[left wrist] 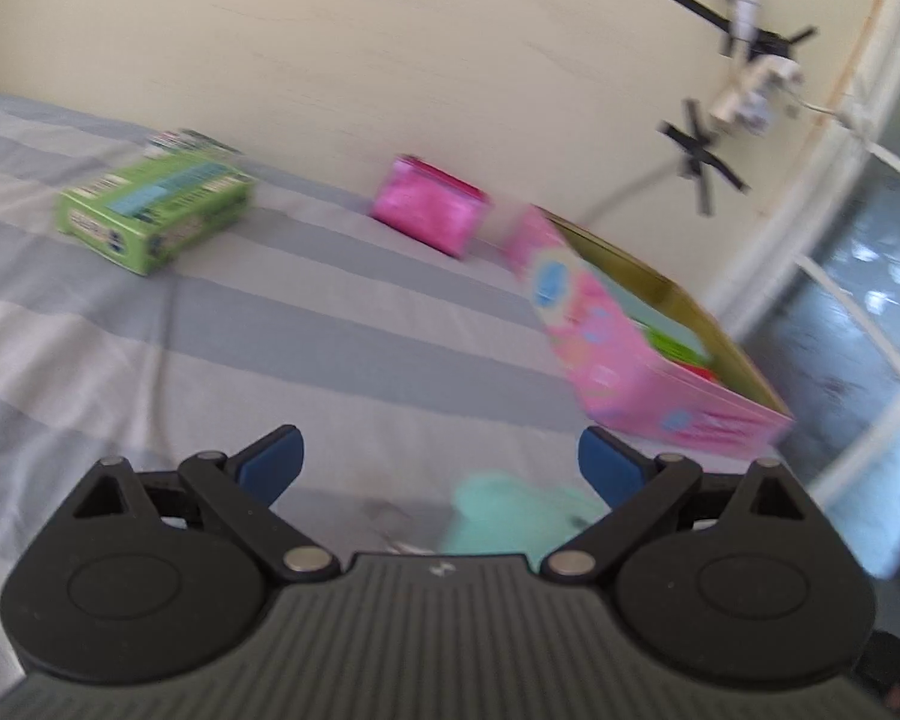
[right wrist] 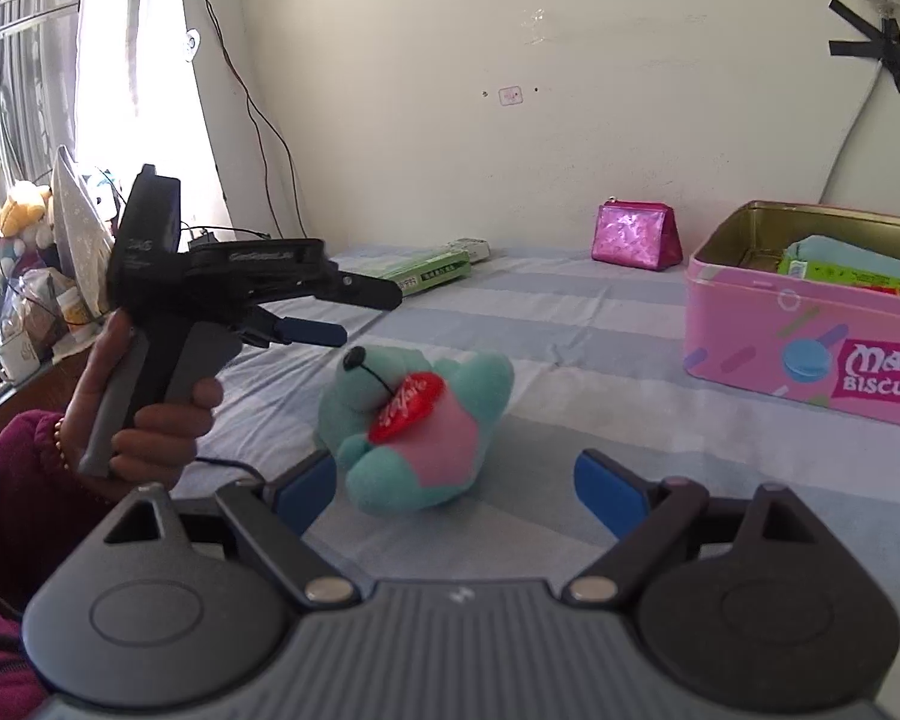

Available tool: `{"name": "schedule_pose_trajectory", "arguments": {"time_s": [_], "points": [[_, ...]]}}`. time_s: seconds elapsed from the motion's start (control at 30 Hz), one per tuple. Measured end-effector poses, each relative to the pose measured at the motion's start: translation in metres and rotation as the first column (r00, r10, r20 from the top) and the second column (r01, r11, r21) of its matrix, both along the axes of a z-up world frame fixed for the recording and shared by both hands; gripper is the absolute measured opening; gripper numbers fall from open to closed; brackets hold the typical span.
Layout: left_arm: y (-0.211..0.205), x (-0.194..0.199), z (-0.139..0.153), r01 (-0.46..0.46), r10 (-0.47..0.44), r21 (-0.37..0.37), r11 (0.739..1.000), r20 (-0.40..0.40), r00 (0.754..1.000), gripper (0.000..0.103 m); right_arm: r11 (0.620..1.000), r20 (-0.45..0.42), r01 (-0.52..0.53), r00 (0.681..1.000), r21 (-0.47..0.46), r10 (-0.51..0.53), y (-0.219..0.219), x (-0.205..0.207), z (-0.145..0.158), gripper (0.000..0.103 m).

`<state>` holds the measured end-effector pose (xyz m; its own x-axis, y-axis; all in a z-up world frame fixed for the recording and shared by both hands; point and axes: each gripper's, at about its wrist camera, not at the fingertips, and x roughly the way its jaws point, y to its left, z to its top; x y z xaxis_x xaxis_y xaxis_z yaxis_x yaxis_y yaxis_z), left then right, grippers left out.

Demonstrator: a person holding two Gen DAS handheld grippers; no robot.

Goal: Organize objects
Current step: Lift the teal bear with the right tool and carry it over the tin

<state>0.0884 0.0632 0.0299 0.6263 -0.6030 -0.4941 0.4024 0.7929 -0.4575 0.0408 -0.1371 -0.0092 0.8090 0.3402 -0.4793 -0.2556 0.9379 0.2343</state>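
The right tool point(right wrist: 455, 489) is wide apart and holds nothing. A teal teddy bear point(right wrist: 414, 426) with a red heart lies on the striped bed point(right wrist: 570, 330), just past the tool's left blue pad. The left tool point(left wrist: 441, 462) is wide apart too, and empty. In the right view it is up in the air at 9 o'clock. The pink biscuit tin point(right wrist: 810, 324) sits at 2 o'clock with things inside. The shiny pink pouch point(right wrist: 636, 237) is by the wall at 1 o'clock. The green box point(left wrist: 156, 210) lies at 10 o'clock in the left view.
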Motion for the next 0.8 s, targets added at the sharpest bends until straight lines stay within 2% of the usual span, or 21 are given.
{"name": "schedule_pose_trajectory", "arguments": {"time_s": [0.07, 0.17, 0.27, 0.3, 0.33, 0.37, 0.4, 0.53, 0.63, 0.8], "points": [[-0.005, -0.009, 0.002, 0.066, -0.066, -0.016, 0.998, -0.001, 0.998, 0.099, 1.000, -0.009, -0.017, 1.000, 0.006, 0.017, 0.003, 0.006, -0.002, 0.090], [-0.018, -0.020, -0.002, 0.122, -0.122, 0.025, 0.992, 0.003, 0.993, 0.099, 0.998, -0.027, -0.055, 0.998, 0.004, 0.055, 0.011, 0.016, -0.006, 0.089], [-0.037, -0.018, -0.020, 0.178, -0.175, 0.051, 0.983, -0.061, 0.983, 0.098, 0.996, -0.064, -0.091, 0.994, -0.018, 0.089, 0.021, 0.030, -0.011, 0.084], [-0.046, -0.016, -0.027, 0.193, -0.187, 0.058, 0.980, -0.093, 0.978, 0.097, 0.995, -0.080, -0.098, 0.992, -0.020, 0.096, 0.024, 0.035, -0.014, 0.077], [-0.054, -0.020, -0.026, 0.180, -0.175, 0.088, 0.980, -0.065, 0.982, 0.097, 0.995, -0.096, -0.102, 0.990, -0.017, 0.100, 0.025, 0.041, -0.018, 0.070], [-0.064, -0.021, -0.022, 0.180, -0.176, 0.127, 0.975, -0.045, 0.983, 0.097, 0.995, -0.111, -0.098, 0.989, -0.011, 0.096, 0.025, 0.046, -0.022, 0.055], [-0.073, -0.021, -0.016, 0.181, -0.180, 0.153, 0.971, -0.023, 0.983, 0.097, 0.996, -0.108, -0.084, 0.991, 0.002, 0.084, 0.023, 0.049, -0.022, 0.051], [-0.103, -0.010, 0.018, 0.225, -0.238, 0.170, 0.959, 0.061, 0.969, 0.097, 0.999, -0.006, -0.038, 0.999, 0.000, 0.038, 0.008, 0.041, -0.010, 0.049], [-0.142, -0.002, 0.037, 0.267, -0.295, 0.195, 0.944, 0.128, 0.947, 0.098, 0.999, 0.063, 0.030, 0.998, 0.028, -0.032, -0.020, 0.033, 0.003, 0.049], [-0.213, 0.017, 0.048, 0.298, -0.353, 0.266, 0.917, 0.190, 0.916, 0.099, 0.982, 0.135, 0.189, 0.973, 0.012, -0.189, -0.071, 0.036, 0.024, 0.049]]}}
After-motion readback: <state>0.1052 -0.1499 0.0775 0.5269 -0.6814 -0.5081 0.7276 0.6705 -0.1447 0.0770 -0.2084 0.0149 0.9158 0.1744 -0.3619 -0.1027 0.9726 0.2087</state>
